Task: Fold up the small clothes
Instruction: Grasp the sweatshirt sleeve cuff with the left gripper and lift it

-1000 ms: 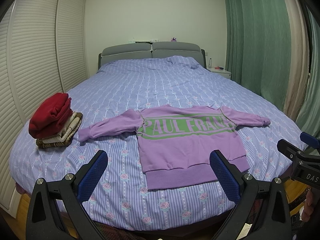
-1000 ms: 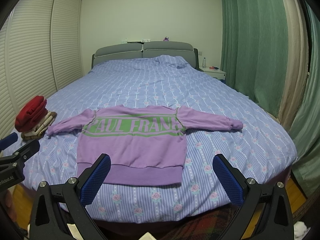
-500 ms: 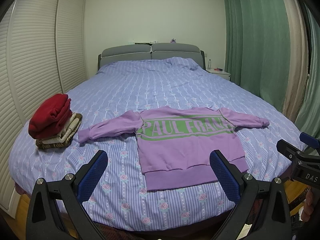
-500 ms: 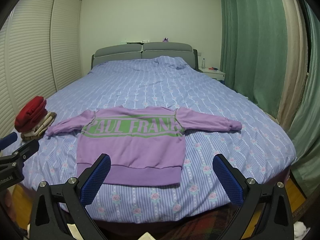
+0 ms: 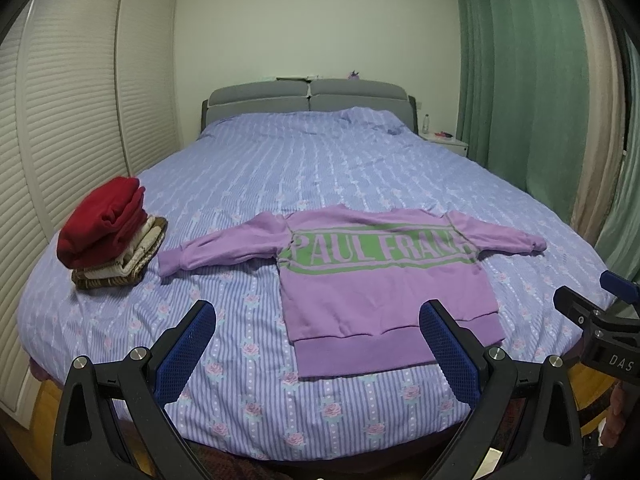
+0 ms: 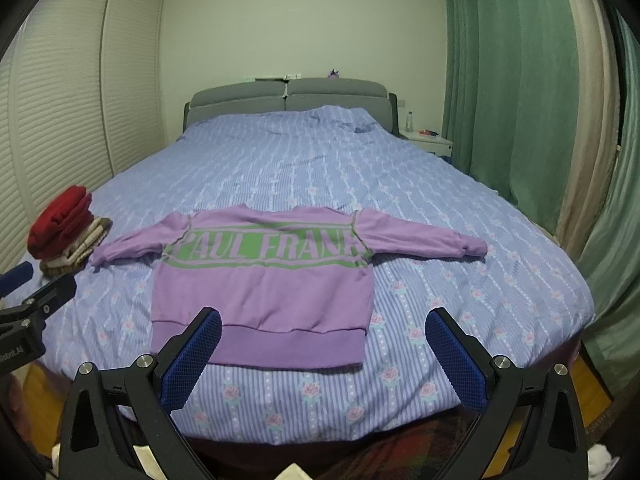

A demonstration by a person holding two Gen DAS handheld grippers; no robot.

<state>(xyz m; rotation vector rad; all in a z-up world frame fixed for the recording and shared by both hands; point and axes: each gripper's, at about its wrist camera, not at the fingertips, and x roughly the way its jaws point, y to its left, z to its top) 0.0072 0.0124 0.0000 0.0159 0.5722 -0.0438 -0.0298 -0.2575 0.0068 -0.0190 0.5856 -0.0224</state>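
The sweater (image 5: 384, 280) near the foot of the bed is lilac with a green band and lilac letters; the bedspread (image 5: 320, 168) is blue-lilac striped with pink roses; on the left, a red garment (image 5: 102, 222) tops a cream and brown pile (image 5: 124, 268); curtains (image 6: 512, 100) on the right are green; the headboard (image 6: 288, 98) grey; gripper pads (image 6: 192, 360) blue on black.

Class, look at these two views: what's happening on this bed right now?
A person holds tongs in each hand at the foot of the bed, ready to fold clothes. A purple sweatshirt lies flat, sleeves spread, untouched. The left tongs and right tongs both hang open short of its hem. A folded stack with a red top sits near the bed's left edge.
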